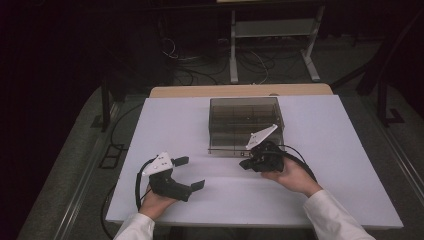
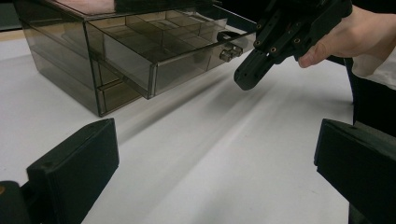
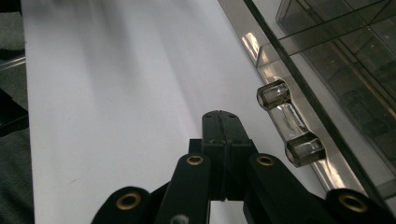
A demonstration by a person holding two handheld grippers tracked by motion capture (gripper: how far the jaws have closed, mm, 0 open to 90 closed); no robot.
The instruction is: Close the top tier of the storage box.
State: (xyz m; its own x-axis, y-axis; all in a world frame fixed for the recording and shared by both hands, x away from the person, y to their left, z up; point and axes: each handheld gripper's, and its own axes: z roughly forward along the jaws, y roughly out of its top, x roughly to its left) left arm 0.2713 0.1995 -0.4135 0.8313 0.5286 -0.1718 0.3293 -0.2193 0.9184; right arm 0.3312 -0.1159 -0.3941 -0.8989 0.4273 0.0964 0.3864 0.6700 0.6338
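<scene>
While the drawer (image 2: 140, 60) stands part open, we judge it unfinished: right gripper (image 3: 219, 116) shut empty beside the handle (image 3: 289, 123), left gripper (image 1: 192, 172) wide, idle near the counter's (image 1: 325, 190) front edge.

A smoky brown see-through drawer box (image 1: 245, 120) sits on the white worktop (image 1: 175, 125); both grippers are black, sleeves (image 1: 332, 215) white.

no readable text, labels, brands, numbers or signs anywhere

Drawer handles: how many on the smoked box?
1: a clear bar handle on the front of the pulled-out drawer, beside the shut right gripper. Others may be hidden.
</scene>
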